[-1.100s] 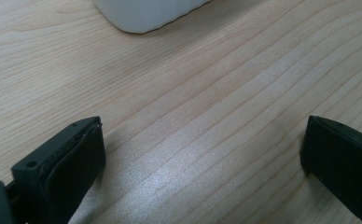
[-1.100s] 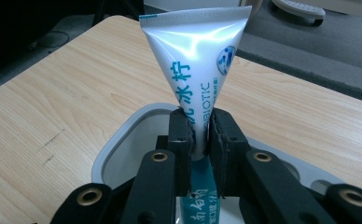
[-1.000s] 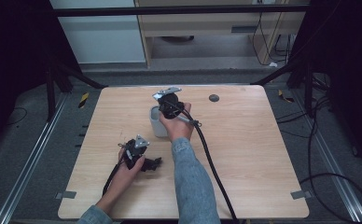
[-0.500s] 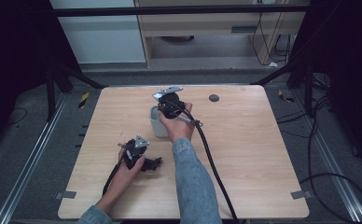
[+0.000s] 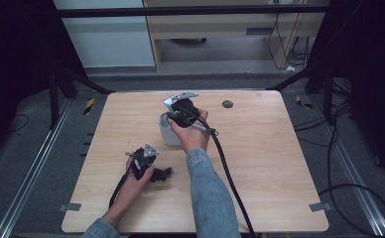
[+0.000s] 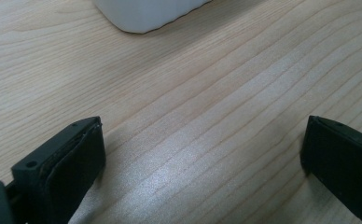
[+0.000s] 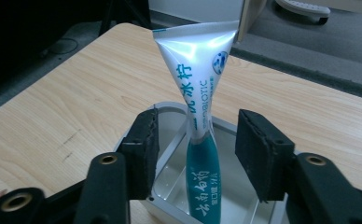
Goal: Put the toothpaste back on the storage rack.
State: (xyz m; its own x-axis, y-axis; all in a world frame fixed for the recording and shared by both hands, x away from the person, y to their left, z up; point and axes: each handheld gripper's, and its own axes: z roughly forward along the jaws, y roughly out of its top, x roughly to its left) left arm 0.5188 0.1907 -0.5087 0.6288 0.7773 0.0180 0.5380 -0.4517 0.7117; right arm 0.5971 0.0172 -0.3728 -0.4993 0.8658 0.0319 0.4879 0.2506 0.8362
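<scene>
Jaws of the right gripper (image 7: 195, 154) (just opening) flank the toothpaste tube (image 7: 198, 112) untouched; left gripper (image 6: 202, 163) jaws apart.

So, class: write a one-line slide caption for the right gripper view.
Right gripper open around a toothpaste tube standing in a square container.

On the tabletop (image 5: 280, 163) a holder (image 5: 169, 134) stood a little left of the middle, toward the far half. A toothpaste tube (image 7: 198, 121) stood upright in the holder (image 7: 170, 186), its crimped end up, rising between the jaws of the right gripper (image 7: 195, 154), which had just been opening and stood clear of it on either side. In the high view the right gripper (image 5: 180, 110) hung over the holder. The left gripper (image 5: 146, 161) lay nearer the person, left of and before the holder, its jaws apart over bare tabletop (image 6: 207, 116). A small round mark (image 5: 227, 104) lay near the far edge, right of the holder.
</scene>
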